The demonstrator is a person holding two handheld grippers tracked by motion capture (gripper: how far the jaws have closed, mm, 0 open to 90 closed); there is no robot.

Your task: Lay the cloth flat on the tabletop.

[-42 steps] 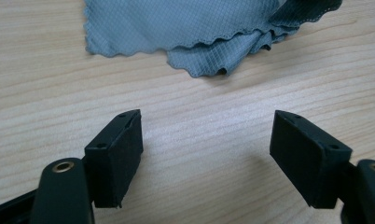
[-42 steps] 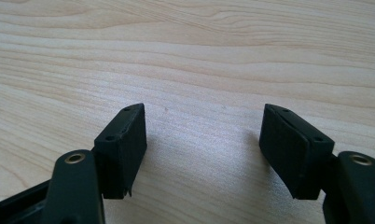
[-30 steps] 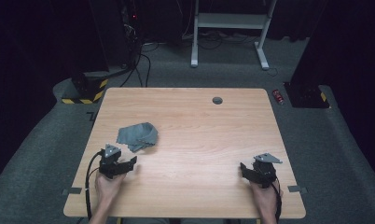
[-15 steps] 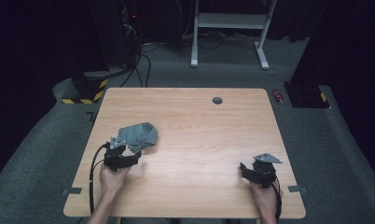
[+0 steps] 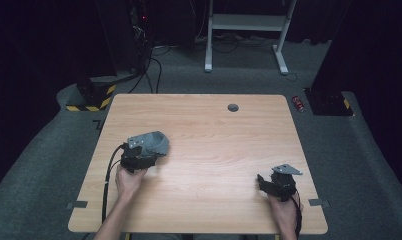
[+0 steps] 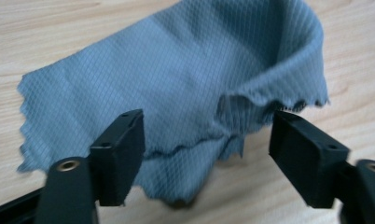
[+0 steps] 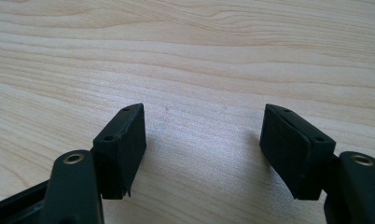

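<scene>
A crumpled grey-blue cloth (image 5: 154, 142) lies on the left part of the wooden table (image 5: 209, 130). In the left gripper view the cloth (image 6: 176, 79) has zigzag-cut edges and one side folded up. My left gripper (image 6: 206, 144) is open, its jaws straddling the cloth's near edge without pinching it. From above, the left gripper (image 5: 139, 159) sits right at the cloth's near side. My right gripper (image 5: 269, 184) rests near the table's front right, open. Between its jaws the right gripper (image 7: 204, 140) has just bare wood.
A small dark round hole (image 5: 233, 107) sits near the table's far edge. Beyond the table are a white desk frame (image 5: 244, 30), cables on the grey floor, and a yellow-black striped block (image 5: 91, 97) at the far left.
My left gripper has moved forward and a little right, from the front left of the table up to the cloth's near edge. The right gripper has stayed put.
</scene>
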